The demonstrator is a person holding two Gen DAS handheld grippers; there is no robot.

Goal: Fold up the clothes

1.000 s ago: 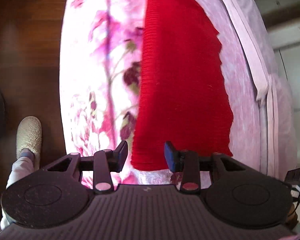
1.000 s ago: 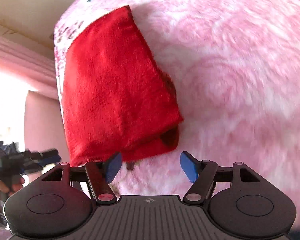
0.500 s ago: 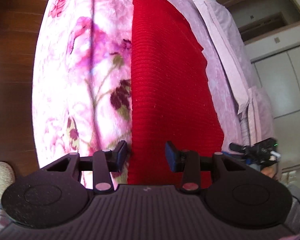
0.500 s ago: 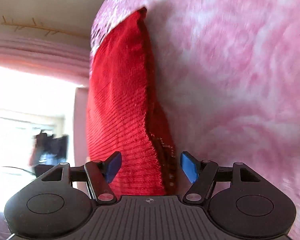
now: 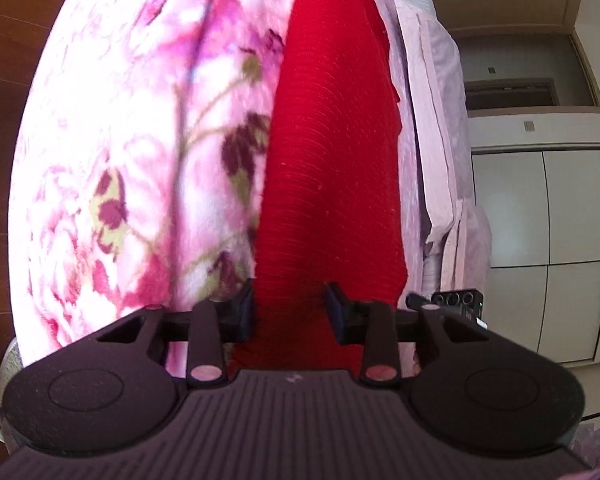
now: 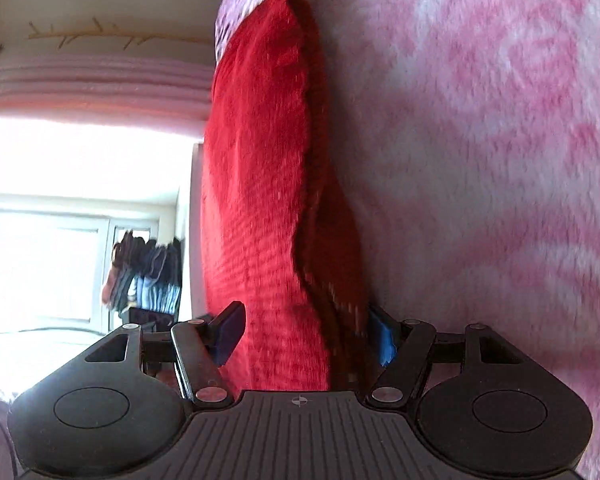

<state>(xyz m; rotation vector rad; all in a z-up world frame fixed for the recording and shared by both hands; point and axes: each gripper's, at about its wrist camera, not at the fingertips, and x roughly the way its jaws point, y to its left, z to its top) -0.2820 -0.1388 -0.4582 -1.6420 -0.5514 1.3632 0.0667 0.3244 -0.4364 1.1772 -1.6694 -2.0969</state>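
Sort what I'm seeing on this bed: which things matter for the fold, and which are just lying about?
For the job:
red knit garment
left gripper, jaws just been closing around its near edge
right gripper, astride its other edge

Lying about:
floral blanket
pale pink bedding
hanging clothes

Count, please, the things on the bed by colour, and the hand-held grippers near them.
Red: 1, the folded red knit garment, lying on the blanket.
Pink floral: 1, the blanket covering the bed.
Pale pink: 1, the folded bedding at the far side.
Black: 2, the left hand-held gripper and the right hand-held gripper, each astride the garment's near edge.
Total: 5
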